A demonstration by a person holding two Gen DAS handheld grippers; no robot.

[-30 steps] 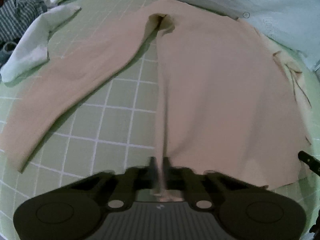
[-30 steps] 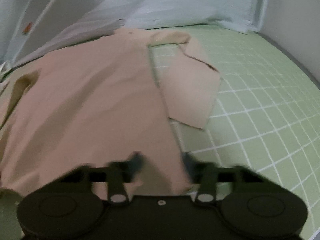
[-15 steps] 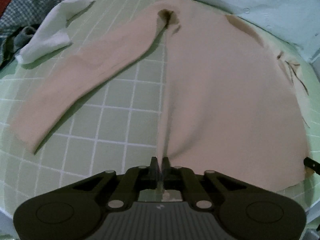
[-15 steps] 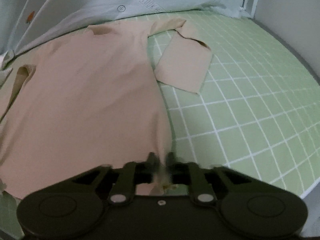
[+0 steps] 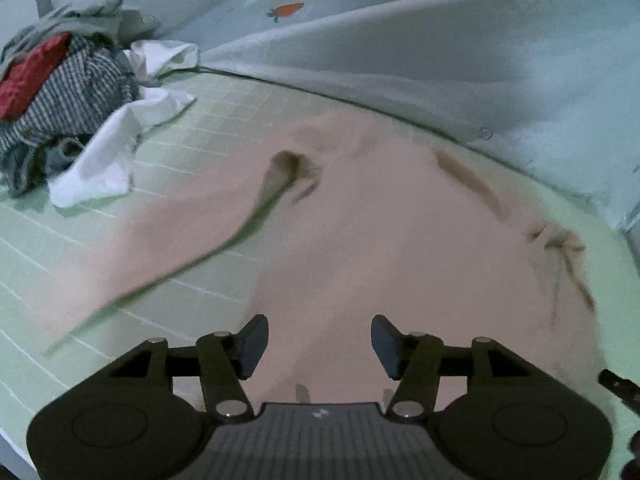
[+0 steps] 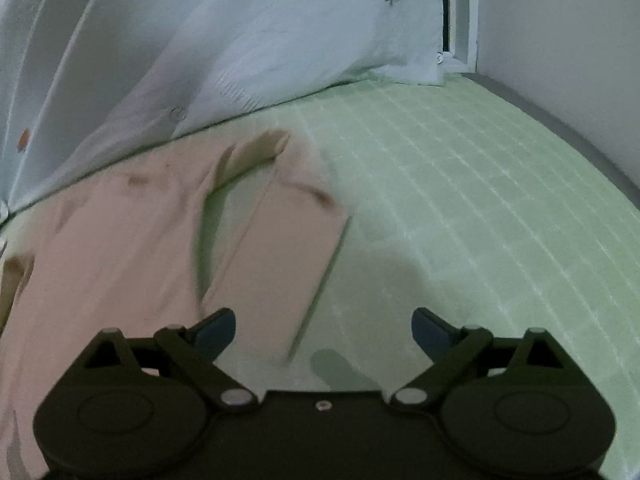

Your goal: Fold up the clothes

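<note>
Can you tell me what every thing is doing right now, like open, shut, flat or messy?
Left tongs: open, holding nothing.
Right tongs: open, holding nothing.
Pink long-sleeved shirt: spread flat on the green checked sheet, unfolded.
Right sleeve: bent back toward the hem.
Clothes pile: heaped, messy.
White garment: crumpled beside the pile.

To your right, the green checked mat (image 6: 460, 200) lies bare from the shirt's folded sleeve (image 6: 280, 264) out to the right edge, so a gripper can pass freely there. Along the back edge, the pale carrot-print bedding (image 5: 400, 40) slopes up and closes that side. At the back left corner, a heap of clothes (image 5: 60, 92) and a white garment (image 5: 108, 160) block the way; the mat in front of them is bare.
</note>
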